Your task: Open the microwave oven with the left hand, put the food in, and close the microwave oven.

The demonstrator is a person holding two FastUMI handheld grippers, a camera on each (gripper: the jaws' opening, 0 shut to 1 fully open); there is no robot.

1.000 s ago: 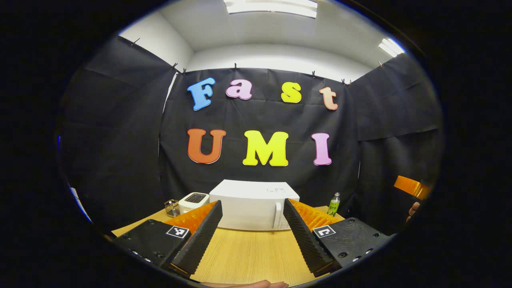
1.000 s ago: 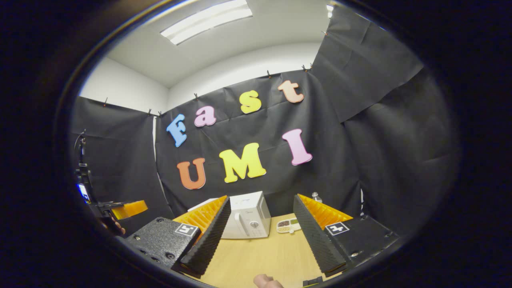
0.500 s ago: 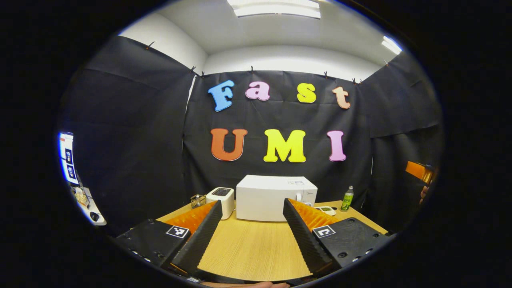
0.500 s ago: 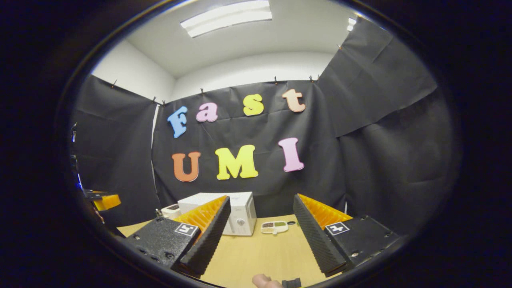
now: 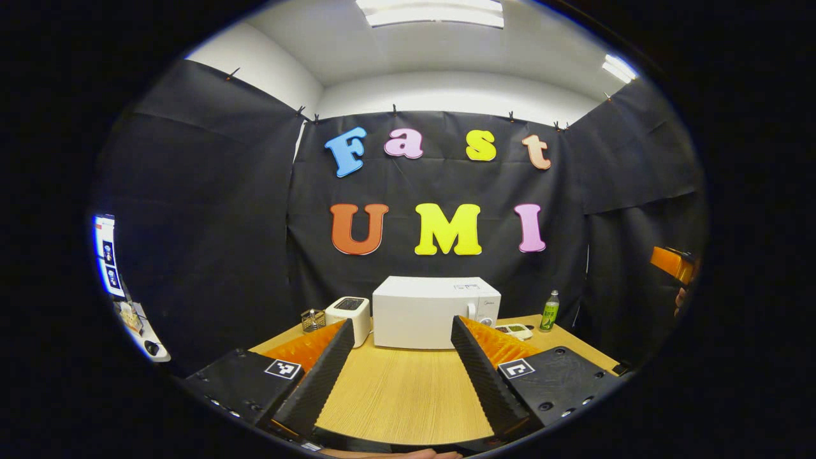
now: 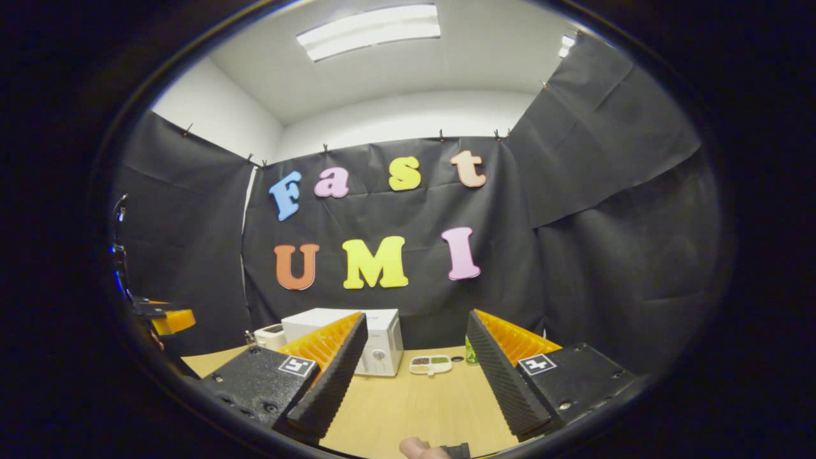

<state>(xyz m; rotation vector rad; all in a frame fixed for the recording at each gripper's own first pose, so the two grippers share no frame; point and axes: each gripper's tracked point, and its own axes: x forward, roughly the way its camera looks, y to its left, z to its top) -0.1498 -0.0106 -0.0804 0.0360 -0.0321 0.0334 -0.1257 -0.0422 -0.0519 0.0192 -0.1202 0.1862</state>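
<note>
No readable text: microwave oven (image 5: 436, 312) brand mark and green bottle (image 5: 549, 312) label too small; grippers carry only square markers.

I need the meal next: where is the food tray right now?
In the right gripper view, the food tray lies on the table, right of the microwave oven, near the green bottle.

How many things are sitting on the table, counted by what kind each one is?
Microwave oven: 1
Toaster: 1
Green bottle: 1
Food tray: 1
Small wire basket: 1
Total: 5
</note>
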